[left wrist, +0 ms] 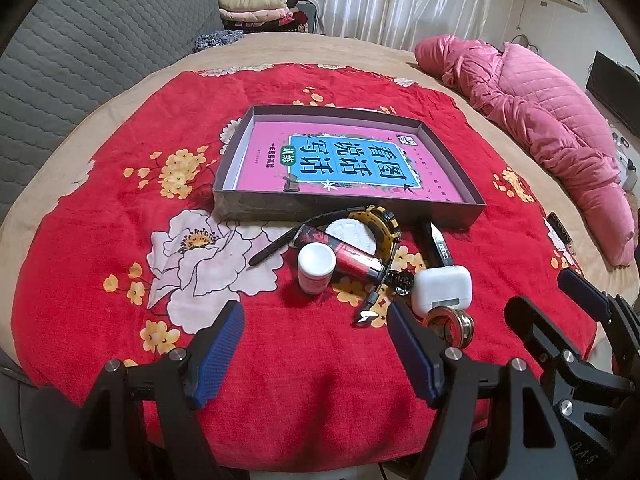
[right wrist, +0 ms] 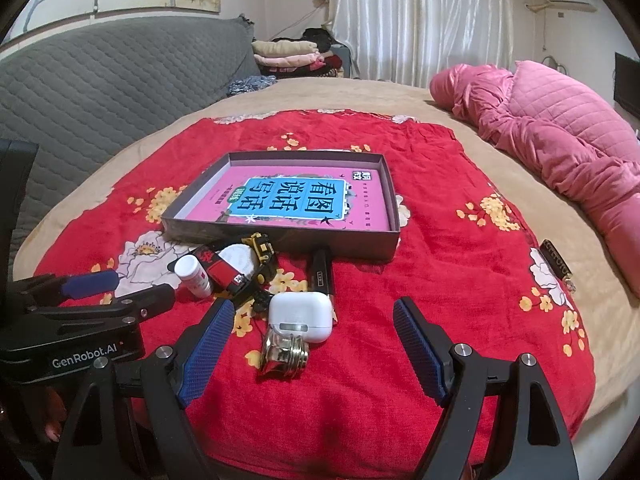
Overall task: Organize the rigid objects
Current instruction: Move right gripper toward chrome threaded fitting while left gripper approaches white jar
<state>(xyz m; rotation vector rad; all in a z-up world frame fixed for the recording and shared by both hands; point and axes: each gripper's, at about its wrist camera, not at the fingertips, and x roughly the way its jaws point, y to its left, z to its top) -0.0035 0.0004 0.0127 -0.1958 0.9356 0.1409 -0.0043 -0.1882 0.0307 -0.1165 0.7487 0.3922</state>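
A shallow grey box [left wrist: 256, 210] [right wrist: 280, 236] with a pink book inside lies on the red floral cloth. In front of it is a pile: a small white bottle [left wrist: 316, 268] [right wrist: 194, 274], a red tube [left wrist: 356, 258] [right wrist: 224, 270], a yellow-black watch [left wrist: 384, 226] [right wrist: 262, 250], a white earbud case [left wrist: 442, 286] [right wrist: 300, 316], a metal ring object [left wrist: 452, 326] [right wrist: 284, 354], a black stick [left wrist: 436, 246] [right wrist: 322, 276]. My left gripper [left wrist: 316, 334] [right wrist: 120, 286] is open and empty, just short of the bottle. My right gripper [right wrist: 314, 332] [left wrist: 540, 296] is open and empty around the earbud case and ring.
A pink quilted jacket [left wrist: 540, 112] [right wrist: 560, 136] lies at the right of the bed. A small dark object [right wrist: 556, 266] [left wrist: 560, 232] lies at the cloth's right edge. A grey headboard [left wrist: 80, 60] [right wrist: 100, 80] and folded clothes [right wrist: 288, 56] are behind.
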